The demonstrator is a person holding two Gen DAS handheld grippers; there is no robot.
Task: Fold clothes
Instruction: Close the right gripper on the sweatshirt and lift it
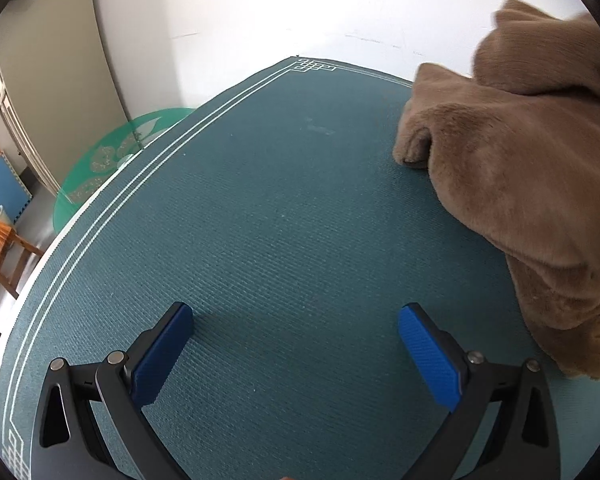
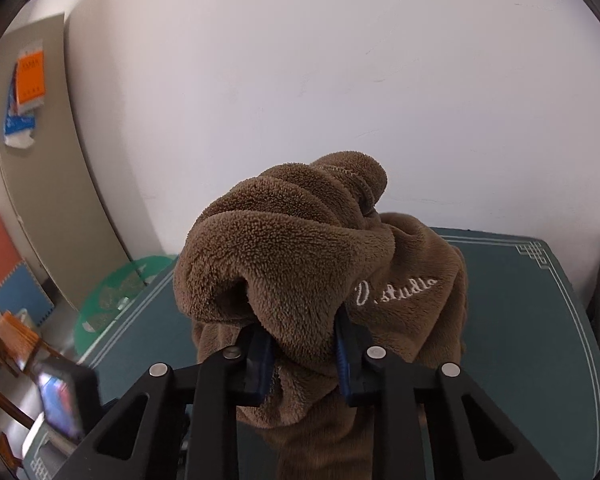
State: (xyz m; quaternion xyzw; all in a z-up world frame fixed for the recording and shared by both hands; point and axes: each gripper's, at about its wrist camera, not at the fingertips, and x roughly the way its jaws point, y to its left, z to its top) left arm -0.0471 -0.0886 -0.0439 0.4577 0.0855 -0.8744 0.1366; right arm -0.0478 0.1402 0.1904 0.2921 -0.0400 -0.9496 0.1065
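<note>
Brown fleece garment [image 2: 300, 264] bunched upright, right jaws clamping it; left jaws spread, empty.

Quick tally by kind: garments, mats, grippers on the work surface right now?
Garments: 1, the brown fleece garment, bunched and clamped in the right gripper.
Mats: 1, the teal mat under it.
Grippers: 2, the right one and the left gripper, open above bare mat.
Total: 4
</note>
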